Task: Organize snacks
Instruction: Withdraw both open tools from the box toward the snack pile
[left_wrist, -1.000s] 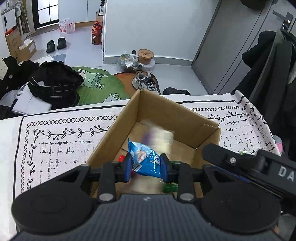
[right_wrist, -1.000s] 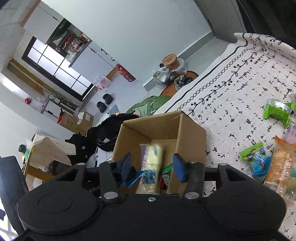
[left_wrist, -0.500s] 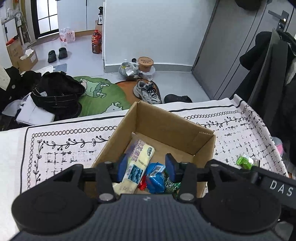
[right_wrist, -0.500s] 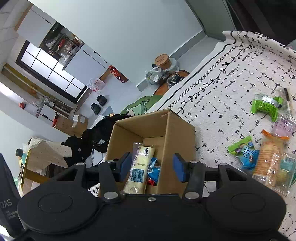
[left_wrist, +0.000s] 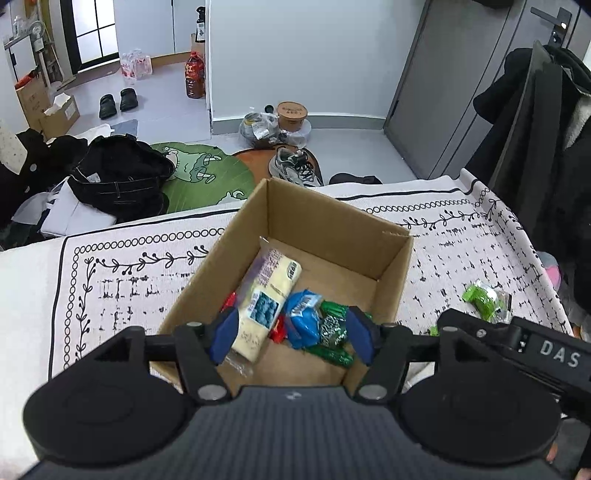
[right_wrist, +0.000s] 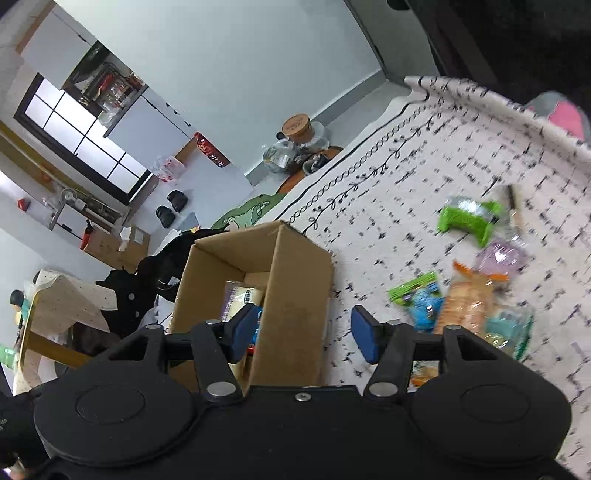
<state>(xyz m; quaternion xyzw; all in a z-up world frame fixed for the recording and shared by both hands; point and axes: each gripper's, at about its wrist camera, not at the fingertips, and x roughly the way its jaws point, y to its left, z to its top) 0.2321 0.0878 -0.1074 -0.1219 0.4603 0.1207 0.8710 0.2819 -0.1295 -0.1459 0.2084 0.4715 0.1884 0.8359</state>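
An open cardboard box (left_wrist: 332, 218) stands on the patterned cloth. Inside lie a pale yellow packet (left_wrist: 269, 291), a blue packet (left_wrist: 304, 319), green packets (left_wrist: 332, 325) and something red (left_wrist: 229, 299). My left gripper (left_wrist: 291, 338) is open and empty, above the box's near side. My right gripper (right_wrist: 304, 336) is open and empty, above the box's right wall (right_wrist: 299, 291). Loose snacks lie on the cloth to the right: a green packet (right_wrist: 467, 219), a blue and green packet (right_wrist: 421, 299), an orange packet (right_wrist: 467, 302) and a lilac one (right_wrist: 500, 258).
The white cloth with black print (left_wrist: 122, 280) covers the table. A green packet (left_wrist: 484, 297) lies right of the box. The right gripper's body (left_wrist: 517, 350) shows at lower right. Beyond the table's far edge are clothes, shoes and a dark coat (left_wrist: 546, 122).
My left gripper let go of the blue packet, which now lies in the box, and opened wide. The yellow packet dropped into the box. My right gripper swung right, toward the loose snacks.
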